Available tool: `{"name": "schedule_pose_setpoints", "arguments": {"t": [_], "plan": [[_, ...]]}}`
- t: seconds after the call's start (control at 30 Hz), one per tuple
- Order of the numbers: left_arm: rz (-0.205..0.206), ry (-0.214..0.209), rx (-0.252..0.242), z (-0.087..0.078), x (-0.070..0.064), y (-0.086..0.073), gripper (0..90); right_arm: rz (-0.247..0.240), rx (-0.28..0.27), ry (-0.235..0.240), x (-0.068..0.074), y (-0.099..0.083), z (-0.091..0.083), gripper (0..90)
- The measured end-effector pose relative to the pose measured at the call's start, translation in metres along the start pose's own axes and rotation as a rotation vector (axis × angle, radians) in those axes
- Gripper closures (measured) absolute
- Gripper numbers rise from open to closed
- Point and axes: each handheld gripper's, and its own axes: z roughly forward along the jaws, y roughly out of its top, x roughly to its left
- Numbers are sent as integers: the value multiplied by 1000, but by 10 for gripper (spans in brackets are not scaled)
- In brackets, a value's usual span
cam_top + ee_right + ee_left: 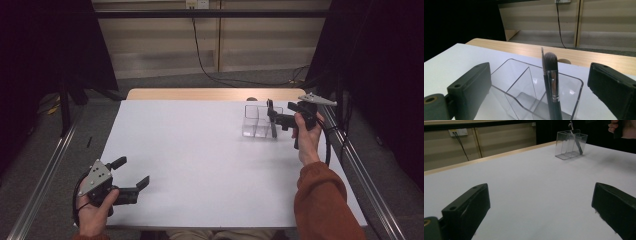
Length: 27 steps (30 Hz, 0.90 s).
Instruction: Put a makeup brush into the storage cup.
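Clear acrylic divided organiser (pixel 524 85) stands a black-handled makeup brush (pixel 552 82) upright between the right gripper's (pixel 541 82) parted jaws; left gripper (pixel 131 176) idles open, well apart.

Left gripper (pixel 541 202): bare table (pixel 529 185) between and beyond its fingers.
Right gripper (pixel 539 85): brush (pixel 551 82) standing in clear organizer (pixel 524 85) between its fingers.

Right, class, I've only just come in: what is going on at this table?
A person at a white table holds a two-jaw gripper in each hand. The right gripper is open at a clear plastic compartment organiser, where a black-handled makeup brush stands upright between its fingers, not gripped. The left gripper hovers open over bare tabletop near the front left corner, holding nothing.
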Motion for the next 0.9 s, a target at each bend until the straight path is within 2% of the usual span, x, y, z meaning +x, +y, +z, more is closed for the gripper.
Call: {"name": "schedule_pose_setpoints", "arguments": {"t": [0.33,0.63,0.9], "plan": [[1,-3,2,1,0,0,18,-24,-14,-11,5,-8,-12,48],[-2,0,-2,1,0,0,18,-14,-12,-23,7,-16,-20,52],[-23,26,-14,-1,2,-1,20,-23,-19,-36,12,-21,-31,71]]}}
